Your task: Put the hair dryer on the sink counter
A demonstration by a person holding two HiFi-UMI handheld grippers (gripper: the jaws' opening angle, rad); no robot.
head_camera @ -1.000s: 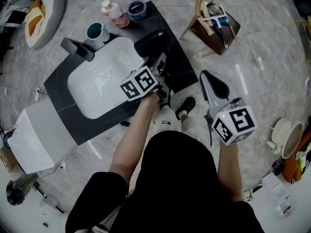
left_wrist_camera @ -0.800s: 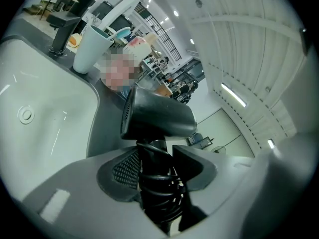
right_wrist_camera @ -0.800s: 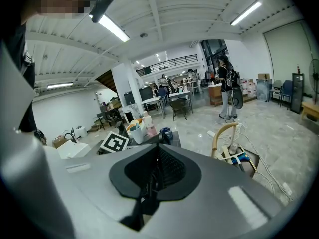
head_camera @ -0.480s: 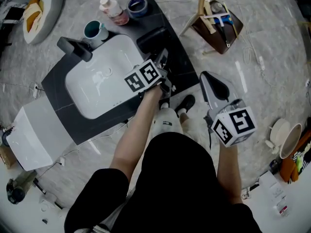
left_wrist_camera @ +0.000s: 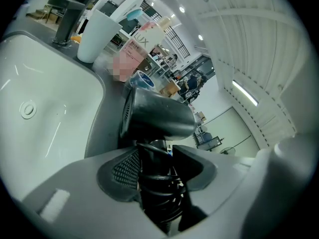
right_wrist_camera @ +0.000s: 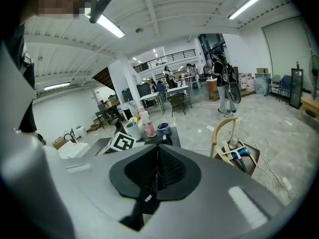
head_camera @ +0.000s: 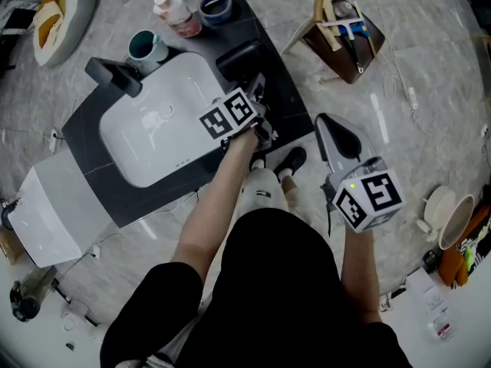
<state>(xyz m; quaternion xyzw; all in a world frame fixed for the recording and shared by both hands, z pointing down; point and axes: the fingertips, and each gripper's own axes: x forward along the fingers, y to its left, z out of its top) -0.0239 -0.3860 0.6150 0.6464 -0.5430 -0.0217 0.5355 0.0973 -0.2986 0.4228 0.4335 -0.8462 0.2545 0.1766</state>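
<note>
the dark sink counter point(head_camera: 288, 110) holds a white basin point(head_camera: 153, 136), with a strip of counter to the basin's right. the black hair dryer point(head_camera: 242, 58) is at that strip, its head beside the basin. the left gripper point(left_wrist_camera: 158, 180) has its jaws clamped on the dryer's handle, where the cord is coiled. the right gripper point(right_wrist_camera: 155, 173) hangs off to the side above the floor, jaws pressed together. a cup point(head_camera: 147, 48), a pink bottle point(head_camera: 175, 18) and a blue roll of tape point(head_camera: 216, 8) stand along the counter's far edge.

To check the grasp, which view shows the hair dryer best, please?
The left gripper view: the hair dryer fills it, handle between the jaws. Head view shows only its dark body; right gripper view, nothing.
</note>
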